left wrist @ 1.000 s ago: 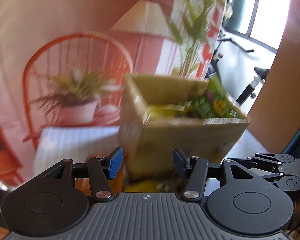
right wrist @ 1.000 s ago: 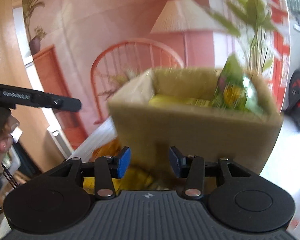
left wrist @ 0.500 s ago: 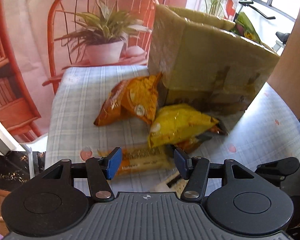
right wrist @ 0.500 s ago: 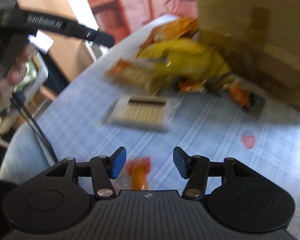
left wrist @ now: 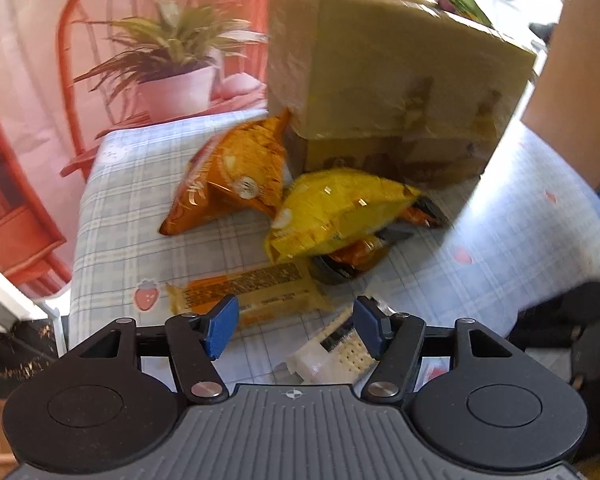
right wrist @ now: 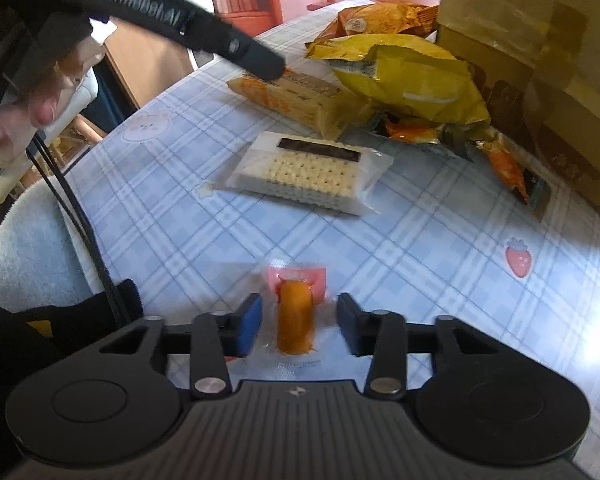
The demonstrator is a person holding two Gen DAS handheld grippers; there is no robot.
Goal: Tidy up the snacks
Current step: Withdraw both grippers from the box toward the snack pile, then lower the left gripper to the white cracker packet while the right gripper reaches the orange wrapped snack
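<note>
A tall cardboard box (left wrist: 396,80) stands on the checked tablecloth (left wrist: 116,216). In front of it lie an orange chip bag (left wrist: 228,176), a yellow chip bag (left wrist: 332,212), a long orange-and-cream biscuit pack (left wrist: 260,292) and a clear pack of white crackers (right wrist: 312,172). My left gripper (left wrist: 294,328) is open above the biscuit pack and crackers. My right gripper (right wrist: 298,328) is open, with a small orange sausage-shaped snack (right wrist: 296,316) lying between its fingers on the table.
Small orange wrappers (right wrist: 504,164) lie under the yellow bag by the box. A potted plant (left wrist: 176,76) sits on a red chair beyond the table's far edge. The left gripper's arm (right wrist: 188,32) crosses the right wrist view.
Both grippers tilted down from the box's top to the table. The right gripper dropped low over the small orange snack, which now lies between its fingers.
</note>
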